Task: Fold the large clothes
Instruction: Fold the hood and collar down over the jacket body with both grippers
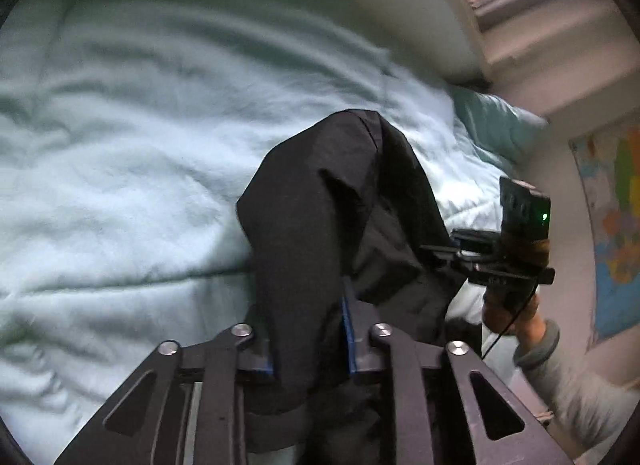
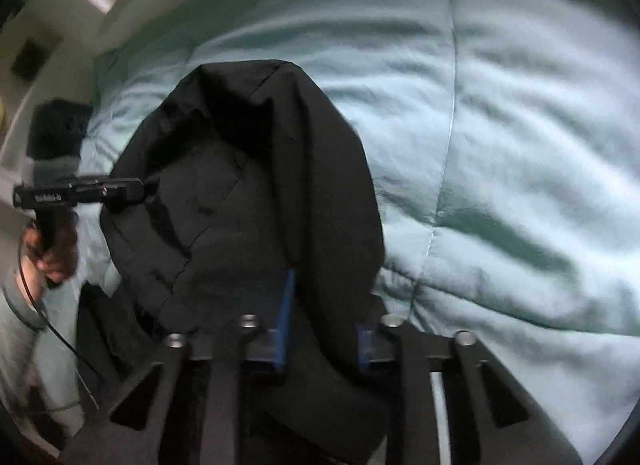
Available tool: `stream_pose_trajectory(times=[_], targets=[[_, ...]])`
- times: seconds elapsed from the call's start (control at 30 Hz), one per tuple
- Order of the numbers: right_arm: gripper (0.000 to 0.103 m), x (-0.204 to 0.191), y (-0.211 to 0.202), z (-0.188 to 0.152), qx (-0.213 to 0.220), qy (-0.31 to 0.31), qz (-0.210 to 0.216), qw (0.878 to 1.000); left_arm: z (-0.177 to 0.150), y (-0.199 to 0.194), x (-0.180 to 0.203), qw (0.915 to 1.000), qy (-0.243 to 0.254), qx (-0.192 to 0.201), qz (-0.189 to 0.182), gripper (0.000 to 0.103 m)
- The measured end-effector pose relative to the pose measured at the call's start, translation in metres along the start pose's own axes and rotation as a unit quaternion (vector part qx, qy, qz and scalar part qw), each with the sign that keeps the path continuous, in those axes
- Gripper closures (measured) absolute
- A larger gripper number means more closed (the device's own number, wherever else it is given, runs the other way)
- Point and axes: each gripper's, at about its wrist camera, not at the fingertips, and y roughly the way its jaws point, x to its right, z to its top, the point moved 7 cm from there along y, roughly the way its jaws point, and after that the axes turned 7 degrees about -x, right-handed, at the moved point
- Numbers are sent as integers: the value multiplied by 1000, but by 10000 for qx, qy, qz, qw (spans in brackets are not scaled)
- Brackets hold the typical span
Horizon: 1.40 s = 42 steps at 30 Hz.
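A black garment hangs over the pale green bed cover, held up by both grippers. My left gripper is shut on one bunched part of its edge, the cloth running between the blue pads. My right gripper is shut on another part of the same black garment, which drapes away over the bed. Each gripper shows in the other's view: the right one at the garment's right side, the left one at its left side.
The bed cover fills most of both views. A green pillow lies at the bed's far end by a window sill. A colourful map hangs on the right wall. The person's grey sleeve shows low right.
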Motion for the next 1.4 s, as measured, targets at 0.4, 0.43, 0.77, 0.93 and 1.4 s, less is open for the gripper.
stream_pose_trajectory(times=[0.4,0.43,0.77,0.93,1.4], targets=[[84,-124,-155,-113,1053,-953,-1267,9817,-151,-122,151,9867,1451,463,573,84],[84,-133,-164,-130,1120,-908,-1260,9815,-169,-127,161,9853,1514,461,640,84],[65,-162,-144,-301,302,86,-992,9946,-365,-102,146,9910,674,-347,1099,85],[61,-160,-142,-349,-183,655,-847,9941,-393,-123,133,9923,22,-182,1227,85],[43,-198,-176,-225,754,1031,-384,9911,-247,-105,218,9932,380,637,893,84]])
